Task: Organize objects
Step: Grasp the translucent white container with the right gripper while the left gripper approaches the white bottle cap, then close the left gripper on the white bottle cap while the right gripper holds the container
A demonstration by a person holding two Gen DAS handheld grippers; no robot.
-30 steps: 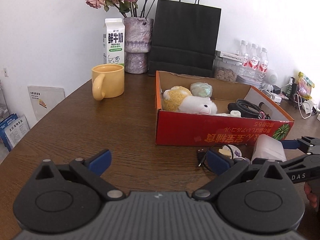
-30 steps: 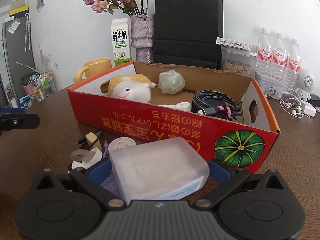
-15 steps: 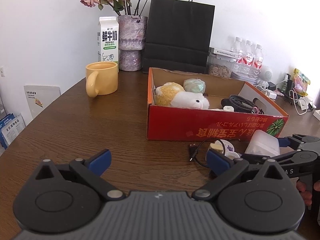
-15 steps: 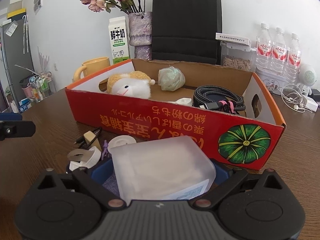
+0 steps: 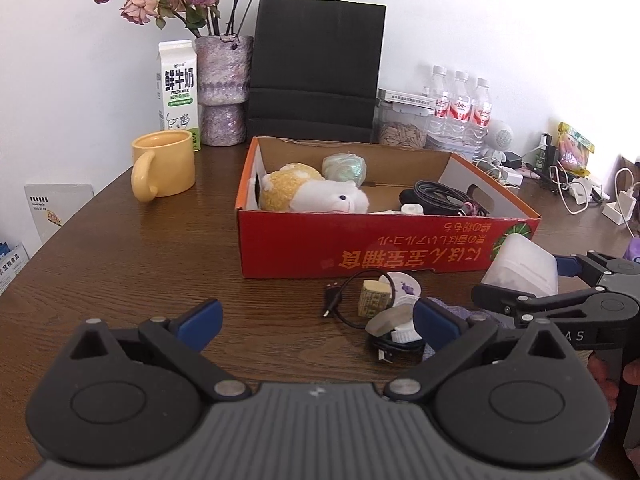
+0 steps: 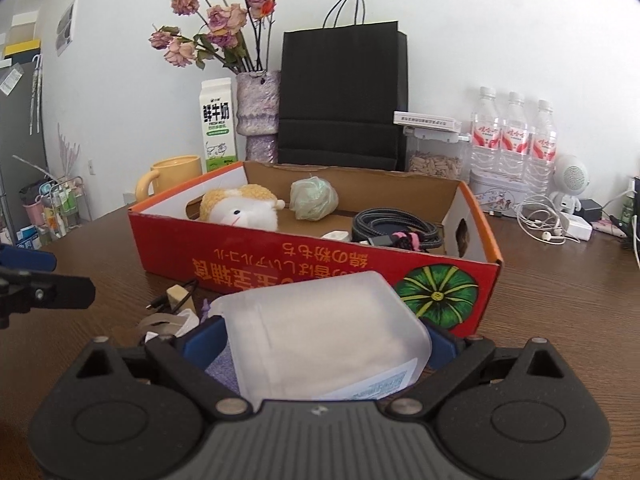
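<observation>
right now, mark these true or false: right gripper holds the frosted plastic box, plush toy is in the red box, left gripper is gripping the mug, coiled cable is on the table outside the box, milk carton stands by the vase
1. The right gripper holds the frosted plastic box. True.
2. The plush toy lies in the red box. True.
3. The left gripper grips the yellow mug. False: it is open and empty, far from the mug.
4. The coiled black cable lies on the table outside the box. False: it is inside the red box.
5. The milk carton stands beside the vase. True.
</observation>
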